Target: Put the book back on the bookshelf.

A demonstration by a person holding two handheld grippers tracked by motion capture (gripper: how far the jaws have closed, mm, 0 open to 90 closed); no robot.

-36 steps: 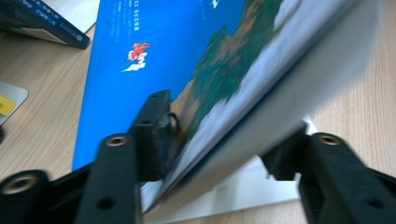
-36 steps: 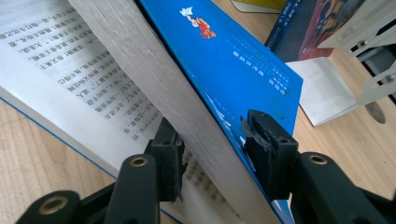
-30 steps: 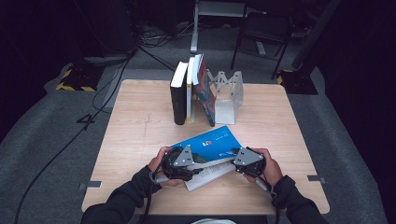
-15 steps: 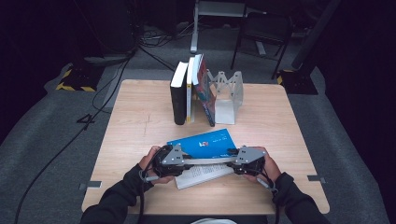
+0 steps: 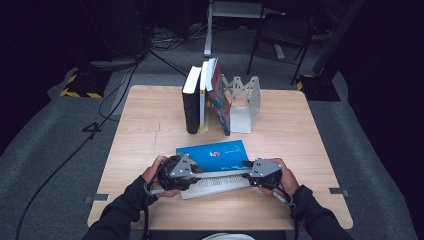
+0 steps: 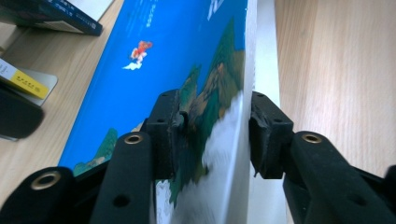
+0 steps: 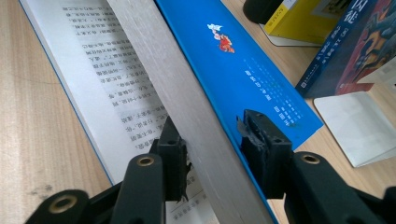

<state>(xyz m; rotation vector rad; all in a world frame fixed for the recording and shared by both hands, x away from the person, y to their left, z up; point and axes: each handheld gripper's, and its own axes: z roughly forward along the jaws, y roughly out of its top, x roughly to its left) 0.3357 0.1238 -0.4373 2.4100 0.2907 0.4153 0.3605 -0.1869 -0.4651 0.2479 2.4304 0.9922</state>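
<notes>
Left gripper [image 5: 192, 170] and right gripper [image 5: 248, 172] each pinch the blue-covered paperback book [image 5: 212, 152], steadying both ends for lifting.

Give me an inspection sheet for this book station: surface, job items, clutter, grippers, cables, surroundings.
Surface: light wooden table, bare around the books.
Job's things: blue book lying near the front edge, its cover lifted off a printed page. Three books stand against a grey metal bookend; the rightmost leans.
Clutter: nothing seen.
Grippers: left gripper straddles the book's blue cover and page block, jaws just opened a little, pads close to it, grip unclear. Right gripper straddles the page block at the other end, jaws just closed a little, grip unclear.
Cables: black cables cross the grey floor at the left.
Surroundings: dark room, metal stand and chair legs behind the table.
</notes>
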